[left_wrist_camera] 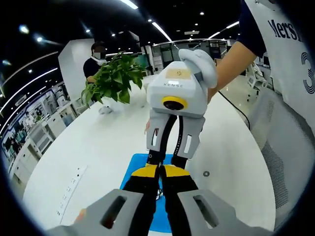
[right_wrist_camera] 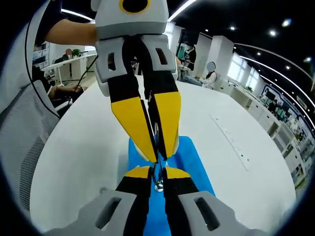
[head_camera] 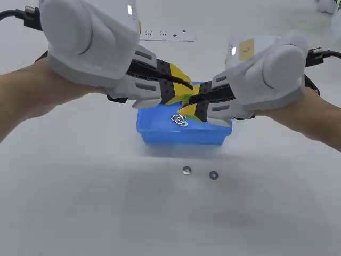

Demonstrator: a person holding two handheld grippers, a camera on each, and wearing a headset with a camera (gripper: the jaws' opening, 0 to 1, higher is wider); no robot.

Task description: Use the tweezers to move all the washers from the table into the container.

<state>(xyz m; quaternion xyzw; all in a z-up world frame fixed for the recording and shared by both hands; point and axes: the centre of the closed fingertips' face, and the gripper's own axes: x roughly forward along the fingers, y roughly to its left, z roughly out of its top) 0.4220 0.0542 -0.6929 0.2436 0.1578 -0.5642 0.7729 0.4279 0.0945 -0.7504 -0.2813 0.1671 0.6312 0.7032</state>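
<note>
A white table (head_camera: 80,213) fills the head view. On it, a blue container (head_camera: 160,133) holds small silver ring washers (head_camera: 179,120), and two loose washers (head_camera: 186,170) lie flat in front. The left gripper (head_camera: 187,86) and right gripper (head_camera: 185,109) meet above the container. In the left gripper view its jaws are pressed together. In the right gripper view the jaws pinch thin tweezers (right_wrist_camera: 158,177), which lie lengthwise along them with tips toward the container.

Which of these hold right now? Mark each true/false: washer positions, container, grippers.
1. Two loose washers lie on the table in front of the container. True.
2. The container is red. False: it is blue.
3. A washer cluster lies inside the container. True.
4. The left gripper and right gripper are held far apart. False: their jaw tips meet above the container.
</note>
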